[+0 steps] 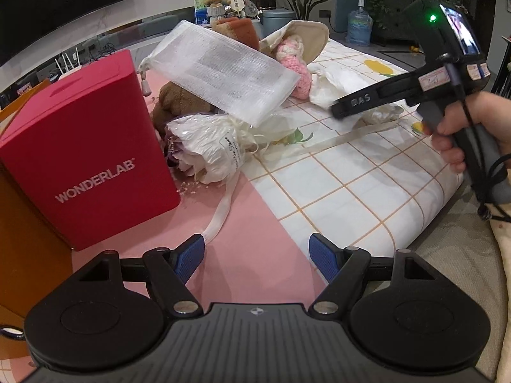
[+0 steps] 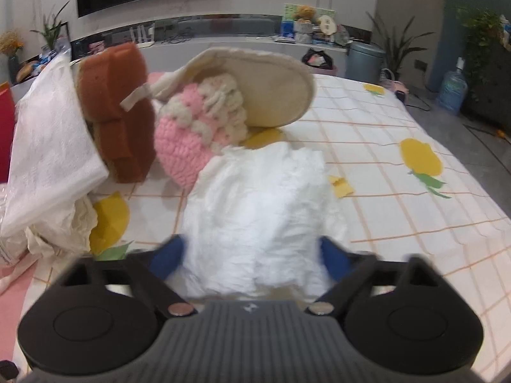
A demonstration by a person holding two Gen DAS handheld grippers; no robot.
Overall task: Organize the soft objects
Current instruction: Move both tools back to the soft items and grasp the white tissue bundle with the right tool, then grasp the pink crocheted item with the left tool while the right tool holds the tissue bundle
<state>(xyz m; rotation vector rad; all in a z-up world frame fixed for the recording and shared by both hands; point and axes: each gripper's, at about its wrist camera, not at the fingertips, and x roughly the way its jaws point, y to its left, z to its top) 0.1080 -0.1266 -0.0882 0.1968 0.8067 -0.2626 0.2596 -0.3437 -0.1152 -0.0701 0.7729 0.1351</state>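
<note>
A pile of soft things lies on the table: a white mesh bag, a brown plush toy, a wrapped white flower bundle, a pink and cream knitted piece, a cream slipper, a brown sponge and a crumpled white cloth. My left gripper is open and empty above the pink mat. My right gripper is open with the white cloth between its fingers; it also shows in the left wrist view, over the cloth.
A red WONDERLAB box stands upright at the left beside the pile. The table carries a pink mat and a white checked cloth with yellow flowers. A ribbon trails from the bundle toward my left gripper.
</note>
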